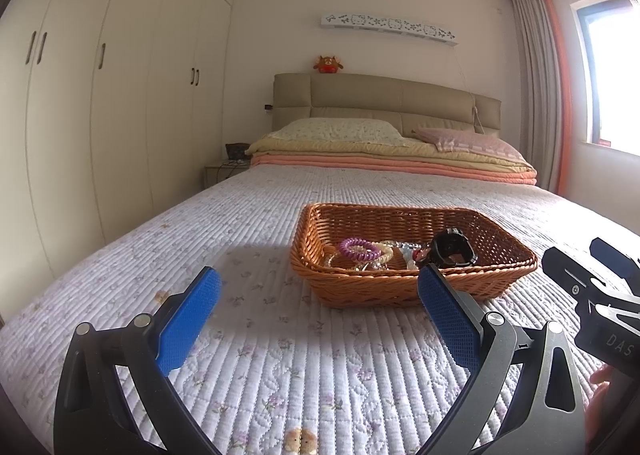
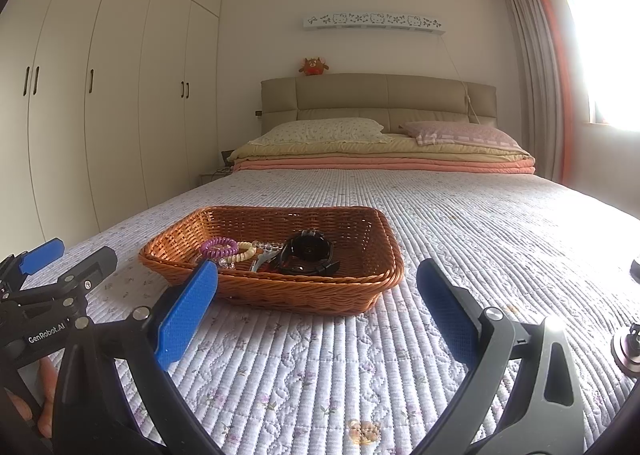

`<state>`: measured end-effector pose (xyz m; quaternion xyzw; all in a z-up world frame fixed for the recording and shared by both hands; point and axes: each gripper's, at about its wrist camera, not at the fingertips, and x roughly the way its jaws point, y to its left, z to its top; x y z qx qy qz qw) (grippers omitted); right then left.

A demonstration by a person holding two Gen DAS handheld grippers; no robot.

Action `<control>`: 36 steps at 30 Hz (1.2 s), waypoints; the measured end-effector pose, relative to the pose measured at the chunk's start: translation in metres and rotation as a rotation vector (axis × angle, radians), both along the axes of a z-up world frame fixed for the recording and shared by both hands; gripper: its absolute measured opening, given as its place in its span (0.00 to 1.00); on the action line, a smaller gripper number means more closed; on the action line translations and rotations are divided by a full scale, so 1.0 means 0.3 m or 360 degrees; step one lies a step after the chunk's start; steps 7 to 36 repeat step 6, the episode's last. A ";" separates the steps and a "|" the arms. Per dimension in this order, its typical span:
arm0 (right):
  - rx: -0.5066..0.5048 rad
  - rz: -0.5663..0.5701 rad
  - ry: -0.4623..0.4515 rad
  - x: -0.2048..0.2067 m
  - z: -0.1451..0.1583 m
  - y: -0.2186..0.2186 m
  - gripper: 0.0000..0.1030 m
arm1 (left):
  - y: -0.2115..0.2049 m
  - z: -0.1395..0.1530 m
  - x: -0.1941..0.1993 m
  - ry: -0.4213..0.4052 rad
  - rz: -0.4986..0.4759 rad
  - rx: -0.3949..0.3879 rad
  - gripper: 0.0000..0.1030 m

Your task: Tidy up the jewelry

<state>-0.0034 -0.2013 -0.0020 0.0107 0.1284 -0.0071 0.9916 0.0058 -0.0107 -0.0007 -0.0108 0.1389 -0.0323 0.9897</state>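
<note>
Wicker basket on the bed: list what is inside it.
The wicker basket holds a purple spiral hair tie, a cream spiral hair tie, clear beads and a black watch. Small pieces beneath these are partly covered and cannot be identified.

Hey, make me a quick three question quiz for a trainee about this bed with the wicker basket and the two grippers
1. True or false: the black watch lies inside the basket.
2. Which colour is the coiled hair tie? A green, B purple, C red.
3. Fill in: the left gripper and right gripper are both ____, holding nothing.

Key: 1 true. 2 B. 3 open.
</note>
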 end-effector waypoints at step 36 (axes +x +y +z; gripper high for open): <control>-0.0003 0.0006 0.0002 -0.001 -0.003 0.004 0.92 | 0.010 0.004 -0.002 -0.0003 0.0010 -0.0011 0.93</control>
